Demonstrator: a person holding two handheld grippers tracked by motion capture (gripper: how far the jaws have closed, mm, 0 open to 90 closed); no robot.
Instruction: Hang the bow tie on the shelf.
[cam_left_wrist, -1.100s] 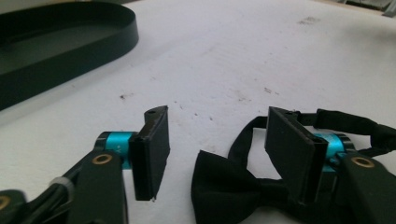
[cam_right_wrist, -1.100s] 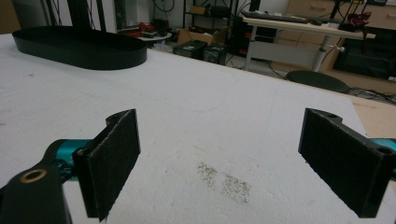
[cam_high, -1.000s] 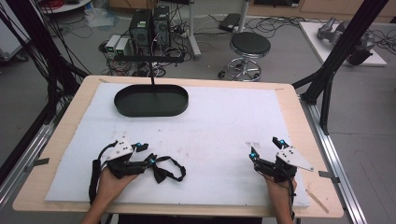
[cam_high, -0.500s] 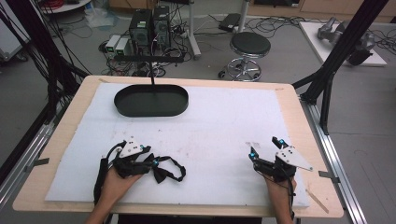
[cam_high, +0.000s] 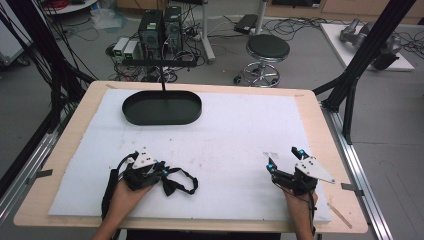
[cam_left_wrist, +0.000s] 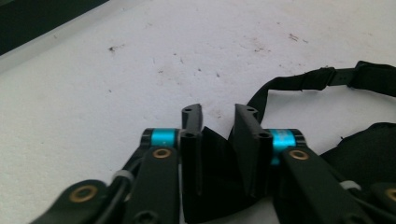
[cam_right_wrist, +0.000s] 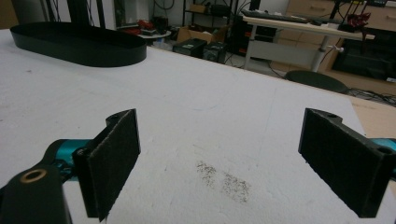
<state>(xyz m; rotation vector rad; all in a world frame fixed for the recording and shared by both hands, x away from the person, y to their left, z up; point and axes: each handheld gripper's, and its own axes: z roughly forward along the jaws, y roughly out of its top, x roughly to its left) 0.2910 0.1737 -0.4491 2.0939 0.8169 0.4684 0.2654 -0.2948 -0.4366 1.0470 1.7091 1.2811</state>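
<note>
The black strap lies near the desk's front-left corner, trailing rightward from the left gripper, whose narrowed fingers pinch its end; the right gripper stands wide, well apart.

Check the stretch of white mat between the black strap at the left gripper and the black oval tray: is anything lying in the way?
Nothing visible. The black strap lies at the left gripper, whose jaws pinch part of it, and bare white mat runs from there to the oval tray.
</note>
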